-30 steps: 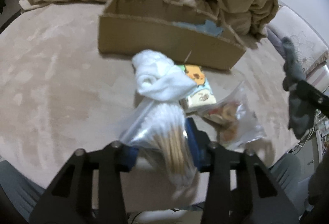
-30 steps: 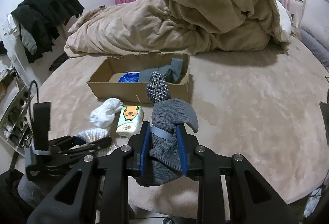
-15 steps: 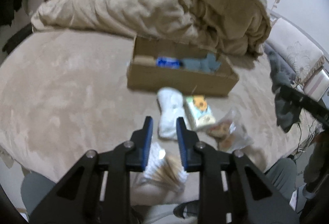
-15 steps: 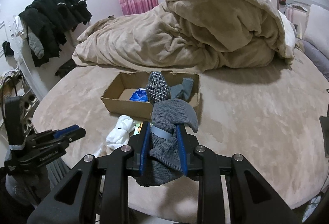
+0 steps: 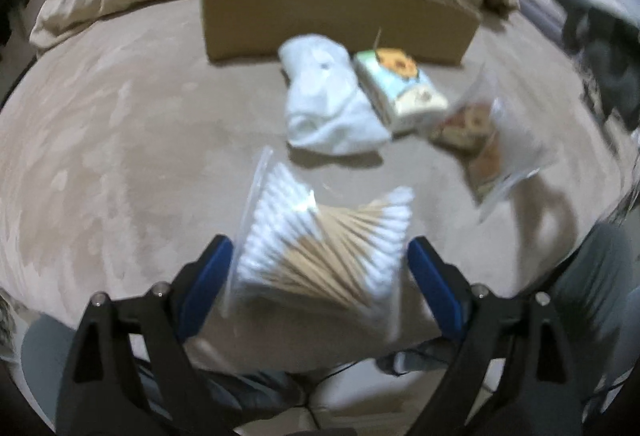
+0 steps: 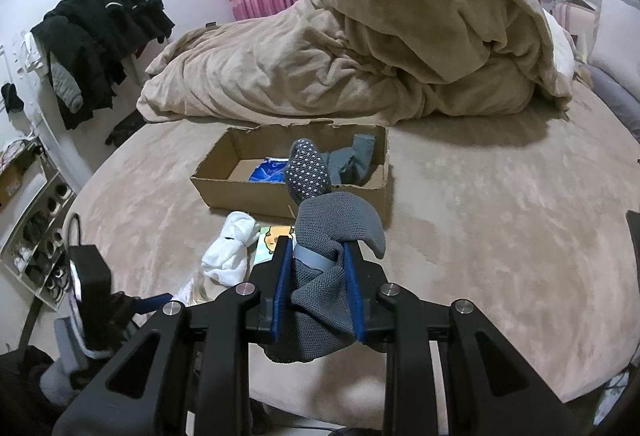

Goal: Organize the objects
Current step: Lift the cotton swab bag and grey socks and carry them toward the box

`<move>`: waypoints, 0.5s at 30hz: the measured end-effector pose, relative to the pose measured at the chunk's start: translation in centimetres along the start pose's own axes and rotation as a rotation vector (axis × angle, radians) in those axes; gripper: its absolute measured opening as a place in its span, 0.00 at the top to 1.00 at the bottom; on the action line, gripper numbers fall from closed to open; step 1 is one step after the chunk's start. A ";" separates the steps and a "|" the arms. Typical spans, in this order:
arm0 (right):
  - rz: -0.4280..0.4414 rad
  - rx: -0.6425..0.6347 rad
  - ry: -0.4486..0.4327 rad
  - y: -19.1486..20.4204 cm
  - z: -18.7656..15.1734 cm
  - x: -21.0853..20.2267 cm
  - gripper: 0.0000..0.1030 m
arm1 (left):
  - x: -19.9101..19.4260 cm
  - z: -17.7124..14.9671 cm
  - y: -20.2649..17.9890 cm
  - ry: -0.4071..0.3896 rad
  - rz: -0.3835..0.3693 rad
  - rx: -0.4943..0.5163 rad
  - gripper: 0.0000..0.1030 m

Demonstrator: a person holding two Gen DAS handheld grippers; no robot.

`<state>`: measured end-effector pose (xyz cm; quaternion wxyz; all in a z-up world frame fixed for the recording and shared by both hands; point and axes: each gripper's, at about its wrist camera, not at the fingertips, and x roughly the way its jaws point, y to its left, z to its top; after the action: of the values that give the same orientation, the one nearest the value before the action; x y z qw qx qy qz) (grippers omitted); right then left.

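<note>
My left gripper [image 5: 320, 256] is open, its blue pads either side of a clear bag of cotton swabs [image 5: 324, 232] lying on the bed near the front edge. Beyond it lie a white sock bundle [image 5: 328, 100], a tissue pack with a cartoon print [image 5: 400, 88] and a clear snack bag [image 5: 484, 140]. My right gripper [image 6: 318, 276] is shut on a grey sock [image 6: 328, 236] with dotted sole, held above the bed in front of the cardboard box [image 6: 288, 196]. The box holds a blue item [image 6: 266, 172] and a grey sock [image 6: 356, 156].
A heaped beige blanket [image 6: 380, 48] lies behind the box. Dark clothes [image 6: 100, 36] hang at the left. A shelf with shoes [image 6: 36, 244] stands at the left. The bed's front edge [image 6: 440, 392] is close to both grippers.
My left gripper was shut on the swab bag, lifted away closed, and is now open and low around the bag again. My right gripper still holds the grey sock and shifted slightly.
</note>
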<state>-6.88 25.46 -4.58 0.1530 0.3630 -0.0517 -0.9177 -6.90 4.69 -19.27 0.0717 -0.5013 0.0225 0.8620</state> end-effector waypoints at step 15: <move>0.006 0.009 -0.032 -0.1 0.9 -1.0 0.74 | -8.1 3.3 1.7 -0.164 -0.041 -0.057 0.29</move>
<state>-6.85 25.89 -3.29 0.1535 0.3489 -0.0595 -0.9226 -6.03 2.55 -10.68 0.0766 -0.4313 -0.0183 0.8988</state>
